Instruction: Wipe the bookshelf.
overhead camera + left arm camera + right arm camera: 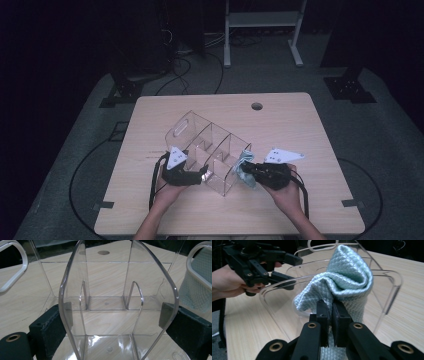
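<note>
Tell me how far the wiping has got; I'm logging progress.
Done: the left gripper clamps the clear organizer's side wall, and the right gripper has pinched the pale blue cloth. In hand: cloth beside the organizer's end wall. Left: wiping the compartments, apparently.

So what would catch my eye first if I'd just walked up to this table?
Probably the clear plastic organizer with its dividers, lying tipped near the middle of the wooden table. The left gripper clamps one end of it, its black pads pressing the transparent wall from both sides. Next, the pale blue quilted cloth, bunched and pinched in the right gripper against the organizer's other end.
</note>
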Demonstrator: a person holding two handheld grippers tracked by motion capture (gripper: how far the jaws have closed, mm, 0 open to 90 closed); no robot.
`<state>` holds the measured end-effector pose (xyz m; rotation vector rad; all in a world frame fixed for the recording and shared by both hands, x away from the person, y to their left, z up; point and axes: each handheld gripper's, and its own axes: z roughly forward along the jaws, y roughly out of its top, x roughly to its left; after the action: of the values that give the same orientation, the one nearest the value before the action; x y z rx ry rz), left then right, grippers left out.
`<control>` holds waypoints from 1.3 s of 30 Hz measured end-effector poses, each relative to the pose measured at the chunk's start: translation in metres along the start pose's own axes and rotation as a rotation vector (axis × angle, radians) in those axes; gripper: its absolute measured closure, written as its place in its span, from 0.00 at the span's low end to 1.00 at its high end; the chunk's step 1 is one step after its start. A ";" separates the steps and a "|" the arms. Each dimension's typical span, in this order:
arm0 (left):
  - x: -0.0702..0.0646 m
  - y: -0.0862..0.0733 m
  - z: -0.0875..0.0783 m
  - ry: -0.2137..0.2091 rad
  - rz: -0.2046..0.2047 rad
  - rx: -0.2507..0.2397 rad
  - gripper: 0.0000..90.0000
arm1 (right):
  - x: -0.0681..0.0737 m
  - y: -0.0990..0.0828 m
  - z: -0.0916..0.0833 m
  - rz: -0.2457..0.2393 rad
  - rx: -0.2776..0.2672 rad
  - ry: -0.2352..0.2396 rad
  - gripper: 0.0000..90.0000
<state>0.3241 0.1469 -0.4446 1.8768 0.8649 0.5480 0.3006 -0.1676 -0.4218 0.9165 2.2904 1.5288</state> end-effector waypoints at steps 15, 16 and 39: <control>0.000 0.000 0.000 -0.001 0.001 -0.004 0.09 | -0.026 -0.001 0.006 0.031 0.024 -0.084 0.94; 0.000 0.000 0.001 -0.002 0.000 -0.005 0.08 | -0.025 -0.001 0.006 0.030 0.023 -0.082 0.94; 0.000 0.000 0.000 -0.001 0.000 0.001 0.09 | -0.049 0.000 0.007 0.055 0.015 -0.118 0.94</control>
<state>0.3238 0.1466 -0.4448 1.8773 0.8648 0.5468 0.3423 -0.1928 -0.4314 1.0526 2.2145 1.4399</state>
